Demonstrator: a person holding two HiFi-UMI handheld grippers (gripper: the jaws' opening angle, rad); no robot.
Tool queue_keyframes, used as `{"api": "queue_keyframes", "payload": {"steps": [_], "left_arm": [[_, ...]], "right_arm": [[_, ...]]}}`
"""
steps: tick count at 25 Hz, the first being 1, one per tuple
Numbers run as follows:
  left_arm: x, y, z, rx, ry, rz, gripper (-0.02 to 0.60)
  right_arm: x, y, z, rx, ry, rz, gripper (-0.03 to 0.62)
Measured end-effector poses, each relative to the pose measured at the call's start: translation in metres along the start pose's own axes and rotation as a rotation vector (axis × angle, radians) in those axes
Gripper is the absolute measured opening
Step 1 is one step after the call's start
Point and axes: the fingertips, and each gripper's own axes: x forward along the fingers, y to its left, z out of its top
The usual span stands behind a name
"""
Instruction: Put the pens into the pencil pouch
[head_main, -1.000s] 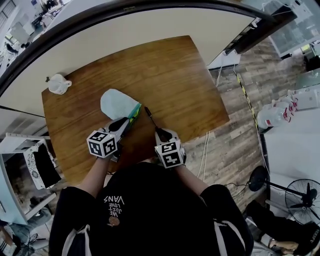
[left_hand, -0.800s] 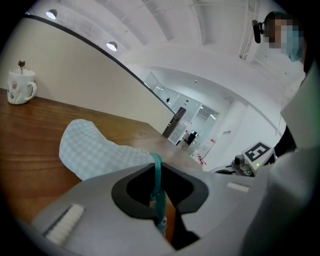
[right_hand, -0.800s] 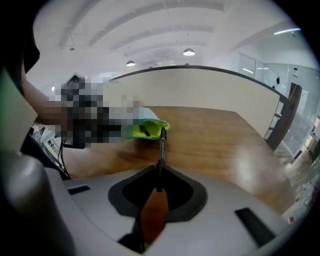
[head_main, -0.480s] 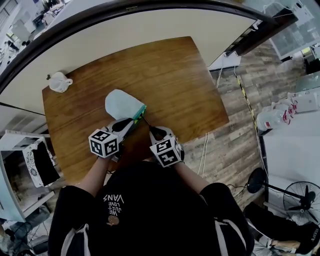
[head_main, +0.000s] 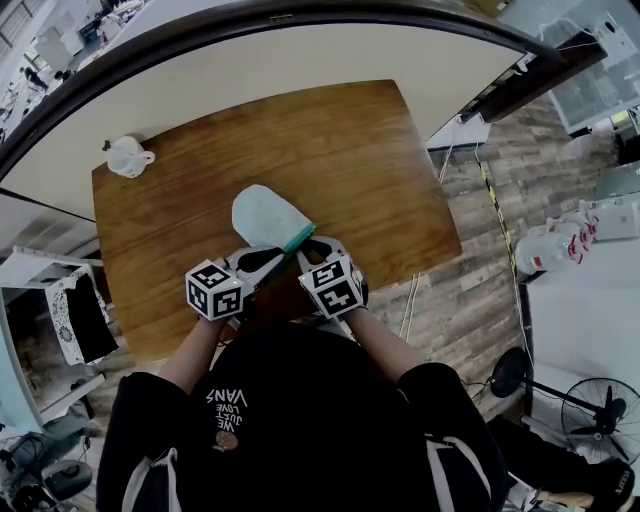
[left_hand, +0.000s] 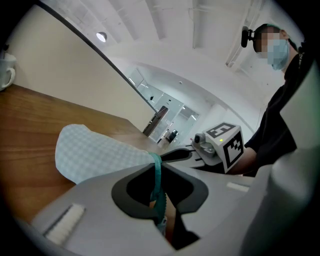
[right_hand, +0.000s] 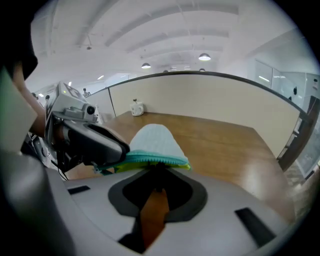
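Observation:
A pale blue checked pencil pouch (head_main: 268, 214) with a teal zipper edge (head_main: 298, 239) lies on the wooden table (head_main: 370, 160), its mouth towards me. My left gripper (head_main: 262, 263) is shut on that zipper edge; the teal strip (left_hand: 157, 176) runs between its jaws. My right gripper (head_main: 316, 248) is shut on a thin dark pen (right_hand: 158, 175) at the pouch (right_hand: 153, 139) mouth. The head view hides the pen. The left gripper's black finger (right_hand: 97, 142) holds the mouth's other side.
A white mug (head_main: 128, 157) stands at the table's far left corner, also in the right gripper view (right_hand: 136, 107). A curved beige partition (head_main: 300, 60) runs behind the table. Right of the table is wooden floor with cables (head_main: 410, 300) and a fan (head_main: 605, 415).
Both grippers moved right and slightly up, carrying the pouch's mouth along. The pen, earlier sticking out beside the pouch, now points into the mouth and no longer shows in the head view.

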Motion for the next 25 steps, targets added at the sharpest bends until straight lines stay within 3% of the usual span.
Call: {"api": "queue_keyframes", "payload": {"steps": [4, 7, 16, 25], "left_arm": [[0.002, -0.013, 0.001, -0.015, -0.013, -0.075, 0.046], [0.002, -0.013, 0.004, -0.027, -0.029, -0.081, 0.046], [0.004, 0.002, 0.004, -0.042, -0.035, -0.020, 0.046], [0.014, 0.023, -0.001, -0.028, -0.002, 0.034, 0.048]], "right_arm": [[0.008, 0.002, 0.004, 0.032, -0.001, 0.026, 0.066], [0.013, -0.001, 0.005, 0.062, -0.022, 0.018, 0.066], [0.004, -0.008, 0.009, 0.100, -0.068, -0.005, 0.078], [-0.018, -0.016, -0.017, 0.206, -0.069, -0.070, 0.078]]}}
